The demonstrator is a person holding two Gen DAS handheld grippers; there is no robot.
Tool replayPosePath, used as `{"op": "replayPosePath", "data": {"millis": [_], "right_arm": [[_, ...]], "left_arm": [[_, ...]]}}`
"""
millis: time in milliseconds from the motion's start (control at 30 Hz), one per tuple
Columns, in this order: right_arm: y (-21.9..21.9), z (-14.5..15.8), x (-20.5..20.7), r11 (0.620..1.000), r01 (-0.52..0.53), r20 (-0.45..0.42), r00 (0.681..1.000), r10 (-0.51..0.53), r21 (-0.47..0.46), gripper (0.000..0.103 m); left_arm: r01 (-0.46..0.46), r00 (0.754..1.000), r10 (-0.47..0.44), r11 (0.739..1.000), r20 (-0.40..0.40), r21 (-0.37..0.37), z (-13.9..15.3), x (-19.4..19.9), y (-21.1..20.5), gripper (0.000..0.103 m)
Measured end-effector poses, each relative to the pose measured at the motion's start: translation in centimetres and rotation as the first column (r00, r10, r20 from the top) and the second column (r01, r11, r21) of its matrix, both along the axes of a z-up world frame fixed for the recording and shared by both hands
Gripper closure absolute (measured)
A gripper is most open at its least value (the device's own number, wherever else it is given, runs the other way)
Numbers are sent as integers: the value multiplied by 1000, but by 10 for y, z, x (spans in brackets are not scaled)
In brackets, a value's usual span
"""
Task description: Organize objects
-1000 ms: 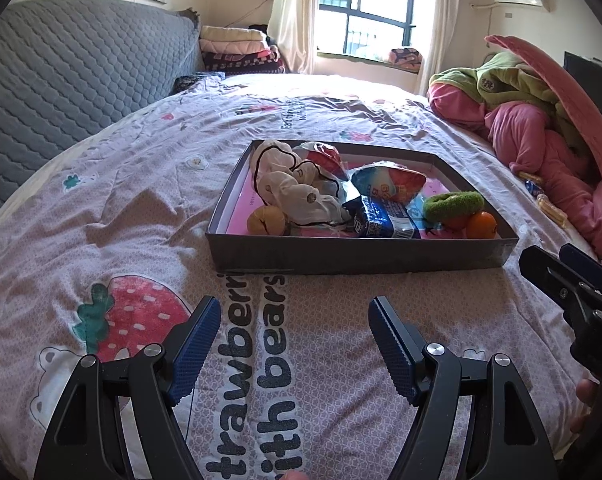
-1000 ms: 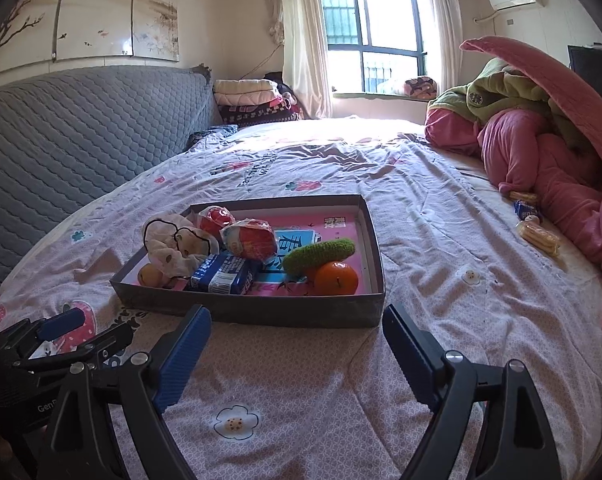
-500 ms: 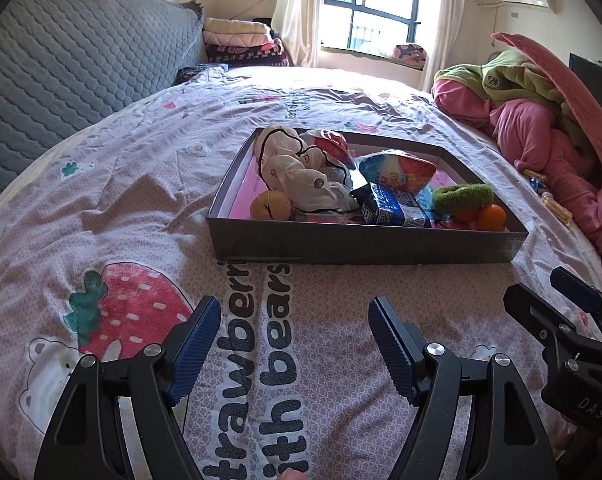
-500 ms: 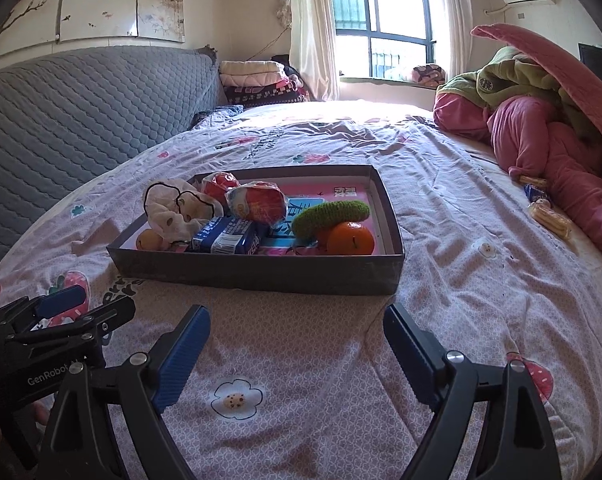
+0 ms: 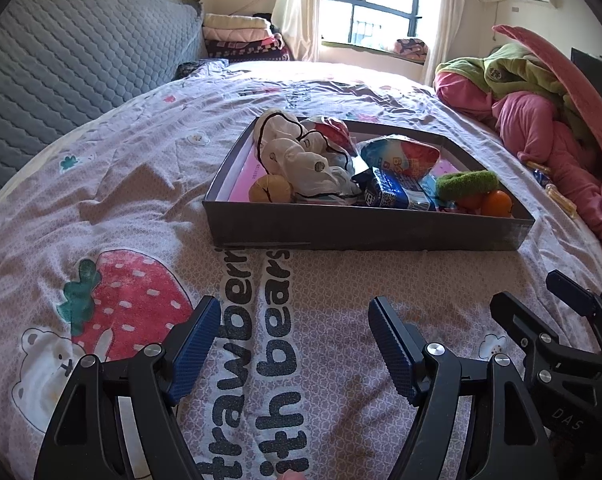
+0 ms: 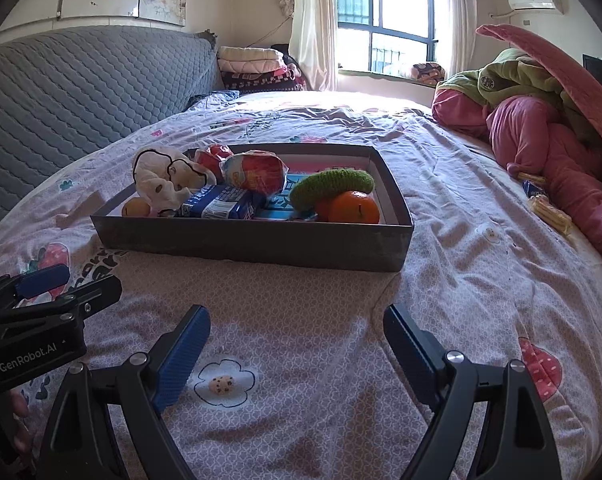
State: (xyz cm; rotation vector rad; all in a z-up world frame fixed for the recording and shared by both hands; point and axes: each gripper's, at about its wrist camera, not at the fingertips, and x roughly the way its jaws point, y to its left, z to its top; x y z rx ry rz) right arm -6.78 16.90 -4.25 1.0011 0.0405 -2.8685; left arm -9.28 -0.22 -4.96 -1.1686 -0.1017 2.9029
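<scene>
A bed (image 5: 149, 184) with a strawberry-print sheet is carrying everything. A pink quilt (image 6: 541, 136) is lying heaped along its right edge, with a green blanket (image 6: 513, 76) on top. A grey box (image 5: 365, 232) is sitting toward the middle of the bed, its near wall facing both tools. Inside it, a white cloth (image 5: 301, 156) is lying at the near left corner, partly over a yellow ball (image 5: 269, 189) that is touching the near wall. A red-and-white bag (image 6: 257, 172) is resting in the middle, just behind a blue pack (image 6: 221, 205). A green roll (image 6: 333, 186) is leaning across an orange (image 6: 355, 209) at the near right corner. A second red bag (image 6: 211, 158) is showing behind the cloth. Small snack packs (image 6: 549, 210) are lying on the sheet beside the quilt, well apart from the box. The left tool (image 5: 293, 342) is hovering over the sheet short of the box, its fingers spread wide and gripping nothing. The right tool (image 6: 297, 350) is hovering beside it, likewise spread apart and bare.
</scene>
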Motion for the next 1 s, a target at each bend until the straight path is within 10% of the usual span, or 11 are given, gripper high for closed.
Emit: {"op": "replayPosePath", "data": {"millis": [1000], "right_arm": [[7, 0, -3, 1000, 24, 19, 1000, -24, -6, 15]], "left_arm": [[20, 1000, -20, 1000, 22, 5, -5, -1, 7, 26]]}}
